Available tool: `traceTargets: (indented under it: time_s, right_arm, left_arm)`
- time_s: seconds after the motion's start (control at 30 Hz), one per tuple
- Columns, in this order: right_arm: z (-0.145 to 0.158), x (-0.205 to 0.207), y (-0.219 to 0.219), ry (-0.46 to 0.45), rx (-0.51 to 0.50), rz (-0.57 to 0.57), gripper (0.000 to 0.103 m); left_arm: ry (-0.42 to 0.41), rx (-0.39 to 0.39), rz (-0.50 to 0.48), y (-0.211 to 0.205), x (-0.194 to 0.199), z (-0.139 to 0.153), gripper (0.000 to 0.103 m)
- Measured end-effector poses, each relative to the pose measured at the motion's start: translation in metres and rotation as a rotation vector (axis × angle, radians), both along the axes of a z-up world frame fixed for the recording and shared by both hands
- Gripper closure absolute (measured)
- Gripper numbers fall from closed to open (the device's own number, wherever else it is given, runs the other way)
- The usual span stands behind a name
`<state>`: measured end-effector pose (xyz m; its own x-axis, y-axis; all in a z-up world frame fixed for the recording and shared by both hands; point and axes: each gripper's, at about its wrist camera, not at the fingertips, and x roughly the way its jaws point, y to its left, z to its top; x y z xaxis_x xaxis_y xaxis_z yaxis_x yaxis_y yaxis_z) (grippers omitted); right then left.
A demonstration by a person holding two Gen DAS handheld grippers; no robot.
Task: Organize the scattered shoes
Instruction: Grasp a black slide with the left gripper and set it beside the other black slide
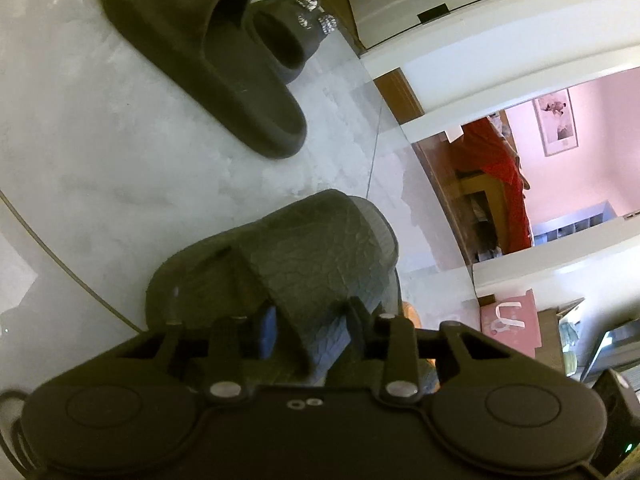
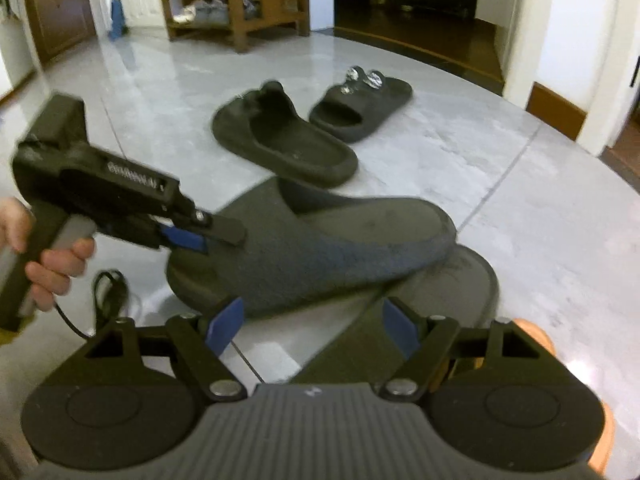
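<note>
A grey felt slipper [image 2: 320,240] lies on the pale tiled floor, partly on top of its mate [image 2: 460,280]. My left gripper [image 1: 312,320] has its blue pad [image 1: 267,330] and the other finger pressed on either side of this slipper's upper [image 1: 312,248]. In the right wrist view the left gripper [image 2: 208,236] comes in from the left, held by a hand, and grips the slipper at its opening. My right gripper [image 2: 314,322] hovers open just in front of the slippers, with nothing between its fingers. Beyond lie two black slides [image 2: 280,140] [image 2: 360,108], the farther with shiny ornaments.
A wooden shoe rack [image 2: 236,4] with pale sneakers stands at the far wall. A dark doorway [image 2: 416,8] with a raised threshold opens behind the slides. A black cable [image 2: 108,292] loops on the floor at the left. White door frames [image 1: 480,60] border the right.
</note>
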<state>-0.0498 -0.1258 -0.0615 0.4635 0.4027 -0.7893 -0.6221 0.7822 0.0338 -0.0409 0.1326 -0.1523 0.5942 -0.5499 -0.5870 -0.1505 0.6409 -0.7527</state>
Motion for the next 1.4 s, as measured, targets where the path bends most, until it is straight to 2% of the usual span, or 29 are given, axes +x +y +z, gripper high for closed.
traceTargets:
  time_s: [0.07,0.2,0.27,0.37,0.53,0.57,0.63,0.7,0.73,0.77,0.8,0.83,0.87,0.9,0.93,1.03,1.13,1.17,1.27,1.4]
  right_arm:
    - [-0.001,0.002,-0.003,0.009,-0.001,-0.003,0.024]
    - [-0.001,0.009,-0.011,-0.022,-0.01,-0.036,0.024]
    - [-0.002,0.013,-0.013,-0.015,-0.005,-0.053,0.024]
    - [-0.002,0.016,-0.016,-0.007,0.008,-0.057,0.024]
    - [0.0,0.015,-0.018,-0.019,0.02,-0.04,0.023]
    - [0.0,0.014,-0.019,-0.02,0.021,-0.034,0.023]
    - [-0.001,0.013,-0.02,-0.019,0.02,-0.034,0.023]
    - [-0.001,0.013,-0.021,-0.018,0.02,-0.035,0.023]
    - [-0.001,0.013,-0.022,-0.021,0.012,-0.03,0.023]
    - [-0.002,0.013,-0.023,-0.026,0.003,-0.024,0.023]
    - [-0.002,0.014,-0.024,-0.03,-0.006,-0.018,0.023]
    - [-0.002,0.014,-0.024,-0.031,-0.013,-0.011,0.023]
    - [-0.003,0.016,-0.025,-0.027,-0.038,0.025,0.023]
    - [-0.003,0.018,-0.027,-0.02,-0.056,0.056,0.023]
    - [-0.002,0.02,-0.029,-0.012,-0.063,0.076,0.023]
    - [0.004,0.029,-0.043,0.049,-0.025,0.121,0.023]
    - [0.006,0.028,-0.061,0.062,0.013,0.073,0.023]
    - [0.006,0.024,-0.066,0.046,0.018,0.045,0.023]
    - [-0.001,-0.003,-0.066,-0.042,-0.056,0.048,0.023]
    - [-0.015,-0.048,-0.057,-0.197,-0.162,0.127,0.021]
  left_arm:
    - [-0.013,0.023,0.029,-0.006,-0.006,0.008,0.072]
    - [-0.065,0.026,0.16,-0.011,-0.026,0.022,0.076]
    - [-0.077,0.042,0.195,-0.008,-0.031,0.025,0.079]
    - [-0.078,0.115,0.233,-0.011,-0.038,0.03,0.083]
    - [-0.043,0.189,0.081,-0.048,-0.036,0.024,0.085]
    - [-0.044,0.194,0.038,-0.057,-0.034,0.022,0.083]
    - [-0.043,0.186,-0.031,-0.069,-0.03,0.02,0.087]
    - [-0.039,0.201,-0.049,-0.073,-0.025,0.019,0.086]
    - [-0.024,0.211,-0.051,-0.072,-0.023,0.018,0.08]
    - [0.007,0.228,-0.056,-0.071,-0.019,0.016,0.063]
    - [0.032,0.226,-0.062,-0.07,-0.017,0.014,0.061]
    - [0.092,0.208,-0.078,-0.067,-0.012,0.011,0.061]
    - [0.134,0.166,-0.096,-0.063,-0.011,0.008,0.061]
    - [0.137,0.145,-0.106,-0.06,-0.015,0.008,0.06]
    - [0.123,0.158,-0.111,-0.06,-0.02,0.011,0.059]
    - [0.068,0.258,-0.131,-0.063,-0.033,0.024,0.045]
    - [0.023,0.376,-0.181,-0.072,-0.039,0.037,0.041]
    - [0.029,0.428,-0.219,-0.078,-0.037,0.04,0.041]
    - [0.052,0.607,-0.348,-0.105,-0.028,0.046,0.041]
    - [0.056,0.758,-0.457,-0.132,-0.029,0.047,0.041]
